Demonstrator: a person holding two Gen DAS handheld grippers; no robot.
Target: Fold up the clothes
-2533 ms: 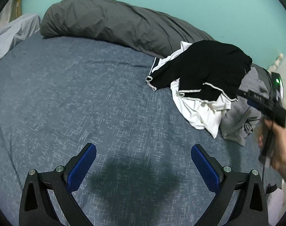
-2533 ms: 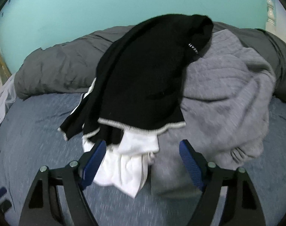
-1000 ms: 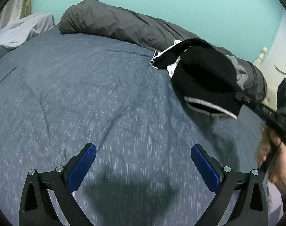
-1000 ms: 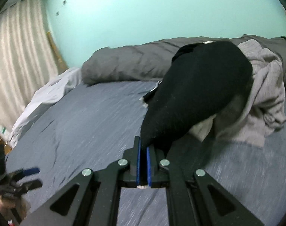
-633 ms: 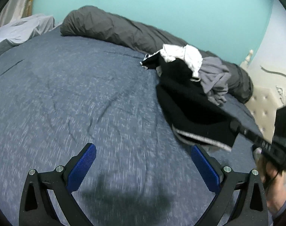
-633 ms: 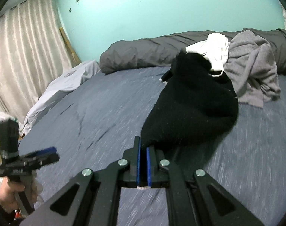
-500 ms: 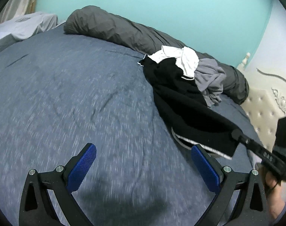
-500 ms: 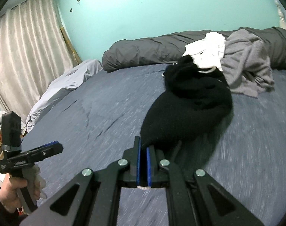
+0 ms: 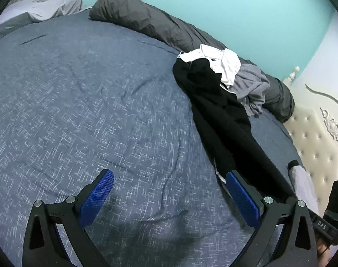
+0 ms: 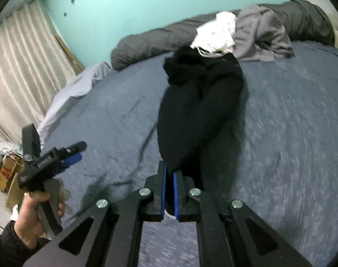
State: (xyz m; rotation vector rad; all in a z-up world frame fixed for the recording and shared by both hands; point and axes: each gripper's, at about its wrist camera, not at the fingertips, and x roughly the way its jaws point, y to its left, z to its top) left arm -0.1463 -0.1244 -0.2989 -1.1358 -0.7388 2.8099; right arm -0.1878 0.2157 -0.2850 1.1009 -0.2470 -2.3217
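The right tongs (image 10: 169, 194) have their 2 blue pads pinched on the near end of a black garment (image 10: 200, 106), and the jaws are starting to part with the cloth between them. From that grip the garment runs straight away from the tongs across the blue bedspread (image 10: 291, 133). To the left of these tongs, a hand (image 10: 33, 220) holds the left tongs (image 9: 169, 198), whose jaws stand wide apart with nothing between them; the black garment passes just behind their right pad. Beyond the garment's far end, ahead of both tongs, lie a white garment (image 10: 215, 33) and a grey garment (image 10: 262, 33), bunched together. Farther still, a dark grey duvet (image 9: 146, 20) lies rolled along the turquoise wall (image 9: 213, 4).
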